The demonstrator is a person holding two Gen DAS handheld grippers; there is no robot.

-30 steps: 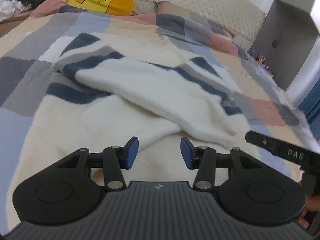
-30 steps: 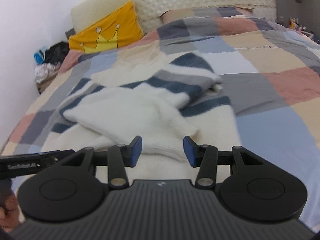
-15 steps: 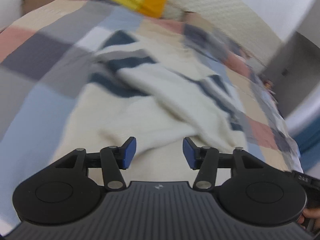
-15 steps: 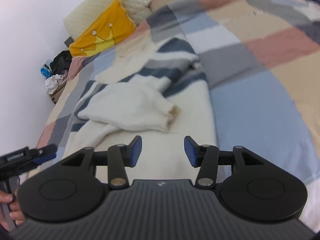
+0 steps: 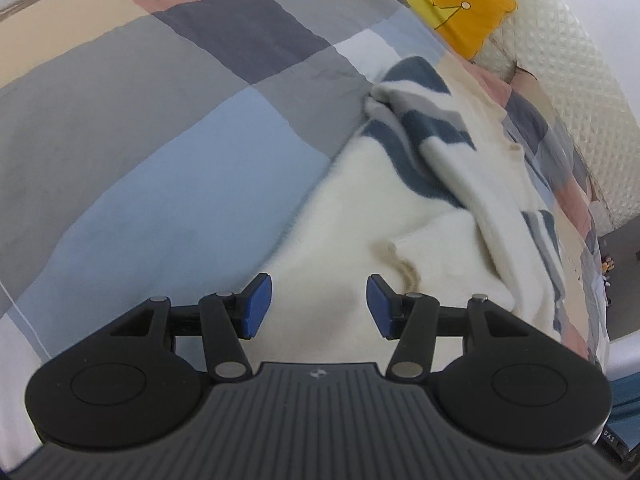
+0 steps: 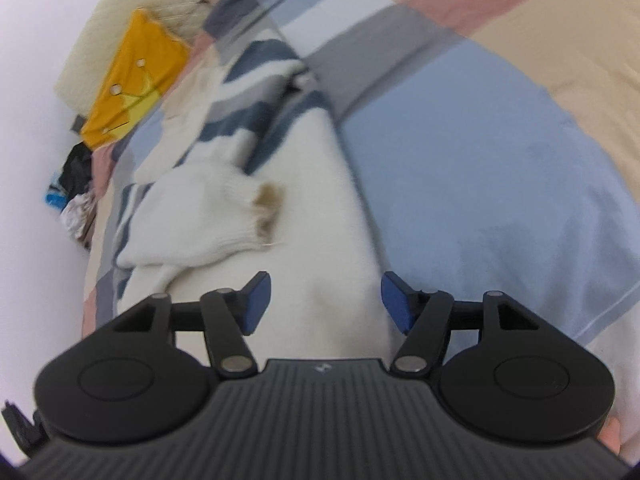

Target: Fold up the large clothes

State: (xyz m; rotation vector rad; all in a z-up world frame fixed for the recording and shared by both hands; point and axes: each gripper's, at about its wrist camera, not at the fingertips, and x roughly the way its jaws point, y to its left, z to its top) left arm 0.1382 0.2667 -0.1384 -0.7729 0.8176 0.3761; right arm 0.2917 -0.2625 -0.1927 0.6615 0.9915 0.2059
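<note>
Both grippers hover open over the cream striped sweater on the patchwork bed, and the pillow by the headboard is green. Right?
Not quite: the pillow is yellow, as both wrist views show. The rest holds: the left gripper and right gripper are open, the right still opening, over the sweater on the bed.

A patchwork quilt (image 5: 168, 184), a yellow crown cushion (image 5: 452, 4), perhaps a quilted headboard (image 5: 576, 92).

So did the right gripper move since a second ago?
Yes. The right gripper swung toward the sweater's right-hand edge: the yellow pillow slid from top centre to the far left. Its jaws are opening, nothing between them.
</note>
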